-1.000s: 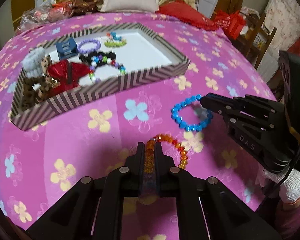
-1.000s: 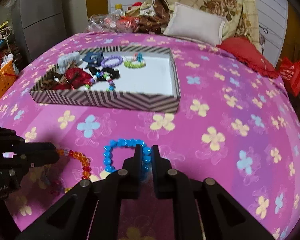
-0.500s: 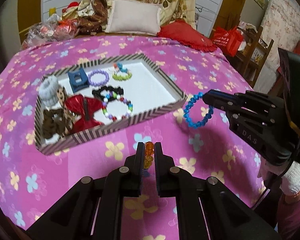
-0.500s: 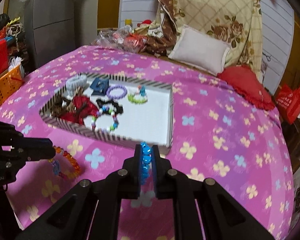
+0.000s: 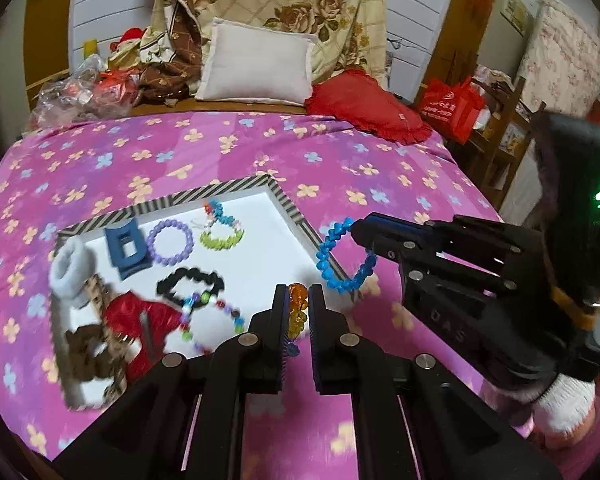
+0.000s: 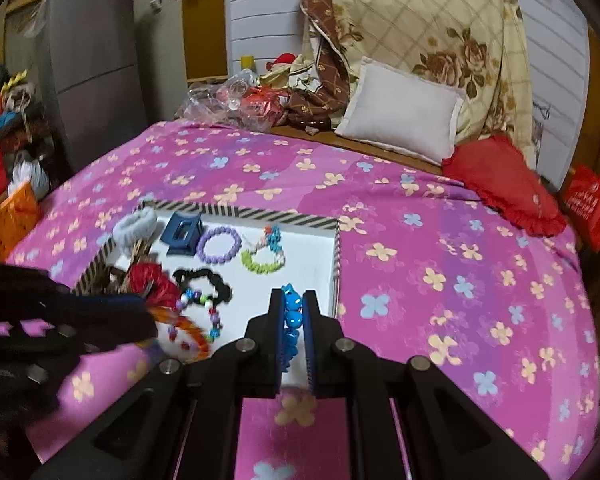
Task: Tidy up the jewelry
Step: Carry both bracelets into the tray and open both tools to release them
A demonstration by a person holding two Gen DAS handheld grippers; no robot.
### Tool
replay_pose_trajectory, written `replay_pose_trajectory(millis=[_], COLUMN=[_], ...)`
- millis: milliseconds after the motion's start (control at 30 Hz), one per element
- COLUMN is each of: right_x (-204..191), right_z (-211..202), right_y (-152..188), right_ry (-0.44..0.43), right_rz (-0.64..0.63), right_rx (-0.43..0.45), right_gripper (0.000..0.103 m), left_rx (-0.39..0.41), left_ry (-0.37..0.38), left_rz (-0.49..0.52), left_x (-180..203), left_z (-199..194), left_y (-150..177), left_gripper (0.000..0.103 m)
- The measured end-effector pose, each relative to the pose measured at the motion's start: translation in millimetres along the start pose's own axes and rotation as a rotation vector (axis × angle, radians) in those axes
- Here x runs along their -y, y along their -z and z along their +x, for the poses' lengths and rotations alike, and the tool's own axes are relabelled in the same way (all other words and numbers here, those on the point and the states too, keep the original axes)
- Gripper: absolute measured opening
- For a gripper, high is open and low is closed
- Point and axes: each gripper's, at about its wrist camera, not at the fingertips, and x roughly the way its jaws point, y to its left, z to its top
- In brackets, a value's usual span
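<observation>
Furthest left in the striped tray point(image 5: 216, 194), seen from the left wrist view, a white fluffy scrunchie point(image 5: 70, 266) sits above a brown patterned hair piece point(image 5: 94, 354), with a red bow point(image 5: 148, 320) just beside them. Next comes a dark blue claw clip point(image 5: 125, 250), touching or nearly touching a purple bead bracelet point(image 5: 170, 242), and below these a black scrunchie point(image 5: 192, 282) overlapped by a multicoloured bead bracelet point(image 5: 210, 322). Toward the tray's far right corner lies a green bead bracelet point(image 5: 222, 240) with blue and white beads above it. Low in the middle, the left gripper point(image 5: 298, 306) is pinched narrow on an orange bead bracelet point(image 5: 298, 308), held above the tray's near right area; in the right wrist view the same orange bracelet point(image 6: 192, 332) hangs blurred from that gripper's tip over the tray's near edge. Further right, the right gripper point(image 5: 354, 228) reaches in from the side, clamped on a blue bead bracelet point(image 5: 340, 258) whose loop dangles in the air at the tray's right wall. From its own camera, the right gripper point(image 6: 292, 304) shows its fingers point(image 6: 274, 320) closed tight on the blue bead bracelet point(image 6: 292, 312), with the white tray floor behind it. All of this rests on a pink flowered bedspread point(image 5: 380, 184), with a white pillow point(image 5: 256, 68) and a red cushion point(image 5: 364, 104) at the far end.
</observation>
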Motion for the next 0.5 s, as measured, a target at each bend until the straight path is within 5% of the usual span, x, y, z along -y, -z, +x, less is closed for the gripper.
replay_pose_trajectory(millis=[133, 300, 500], right_x=[10.3, 10.9, 9.7], right_z=[25.2, 56.3, 109.7], right_y=[-10.7, -18.9, -26.6], right_ry=[-0.017, -0.035, -0.029], right_rz=[0.017, 0.01, 0.0], right_rx=[-0.022, -0.053, -0.118], right_gripper=[0.009, 0.009, 0.009], left_rx=[-0.065, -0.204, -0.236], left_ry=[-0.024, -0.144, -0.154], left_rz=[-0.061, -0.132, -0.173], left_x=[-17.5, -50.0, -61.4], left_z=[41.5, 88.7, 100.9], left_y=[-3.3, 6.4, 9.2], left_gripper=[0.011, 0.011, 0.011])
